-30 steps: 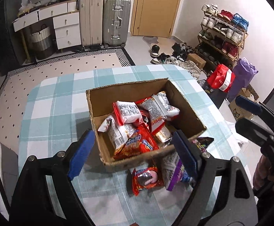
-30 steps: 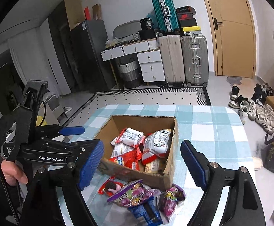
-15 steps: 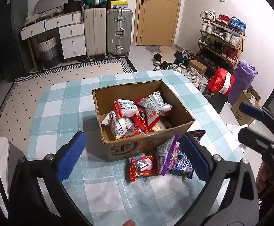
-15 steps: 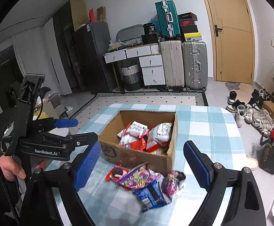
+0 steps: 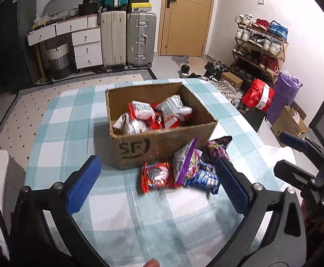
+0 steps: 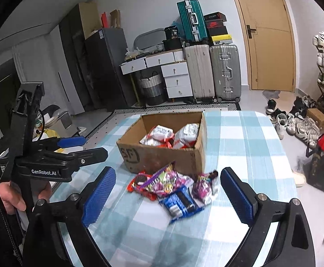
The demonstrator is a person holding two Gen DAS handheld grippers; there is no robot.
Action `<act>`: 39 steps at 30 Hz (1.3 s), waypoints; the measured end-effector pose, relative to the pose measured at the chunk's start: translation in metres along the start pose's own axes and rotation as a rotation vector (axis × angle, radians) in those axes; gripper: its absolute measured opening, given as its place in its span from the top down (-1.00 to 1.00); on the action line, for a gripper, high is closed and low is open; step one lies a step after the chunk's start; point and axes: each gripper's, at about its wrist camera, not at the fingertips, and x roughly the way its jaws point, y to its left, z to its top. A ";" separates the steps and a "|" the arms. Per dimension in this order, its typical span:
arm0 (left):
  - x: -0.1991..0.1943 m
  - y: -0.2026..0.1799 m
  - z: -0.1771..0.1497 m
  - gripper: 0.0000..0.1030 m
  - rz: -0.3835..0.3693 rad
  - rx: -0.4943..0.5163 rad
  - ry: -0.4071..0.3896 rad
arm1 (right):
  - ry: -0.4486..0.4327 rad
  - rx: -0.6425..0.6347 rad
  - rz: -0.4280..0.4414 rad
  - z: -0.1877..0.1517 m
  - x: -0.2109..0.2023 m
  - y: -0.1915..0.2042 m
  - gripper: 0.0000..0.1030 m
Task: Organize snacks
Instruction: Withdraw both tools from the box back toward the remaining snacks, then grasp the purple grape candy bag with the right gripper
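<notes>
Cardboard box (image 5: 162, 146) sits mid-desk on a teal/white checked cloth (image 5: 72, 120), top open, "SF" marked on the near wall; inside are several red & white snack packs (image 5: 139, 109), piled toward the box's far-right part. Just in front of the box, on the cloth, a small heap of loose snacks: red pack w/ a round cookie pic (image 5: 156, 174) on the left, purple/multicolour bag (image 5: 186, 160) leaning up against the box front, blue pack (image 6: 179, 203) nearest the cameras, and a dark purple pack (image 6: 205, 184) on the right, all touching or overlapping. Left tool (image 5: 157, 187) hangs above the near desk edge, blue pads spread wide w/ nothing between them, red pack & purple bag showing in the gap. Right tool (image 6: 170, 197) likewise released, pads wide apart, framing the heap from the near side, not touching any pack. Each tool also shows at the edge of the other's view, held by a hand (image 6: 19, 198). Bkgd: two suitcases (image 5: 128, 37) beside white drawers (image 5: 86, 44), wooden door (image 5: 184, 15), shoe rack (image 5: 259, 44) on the right, red bag (image 5: 257, 95) & purple bag (image 5: 284, 93) on the floor.
</notes>
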 end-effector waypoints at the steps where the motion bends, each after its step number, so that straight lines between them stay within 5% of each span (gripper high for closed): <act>1: 0.000 0.000 -0.004 -0.97 -0.003 -0.007 0.007 | 0.003 0.002 -0.002 -0.003 -0.001 0.000 -0.88; 20: 0.029 0.032 -0.069 -0.97 -0.026 -0.167 0.054 | 0.067 0.048 -0.028 -0.054 0.022 -0.014 -0.88; 32: 0.081 0.044 -0.086 -0.97 -0.039 -0.172 0.115 | 0.119 0.109 -0.059 -0.060 0.068 -0.045 -0.87; 39: 0.106 0.050 -0.087 -0.97 -0.067 -0.184 0.151 | 0.181 0.135 -0.062 -0.054 0.107 -0.060 -0.70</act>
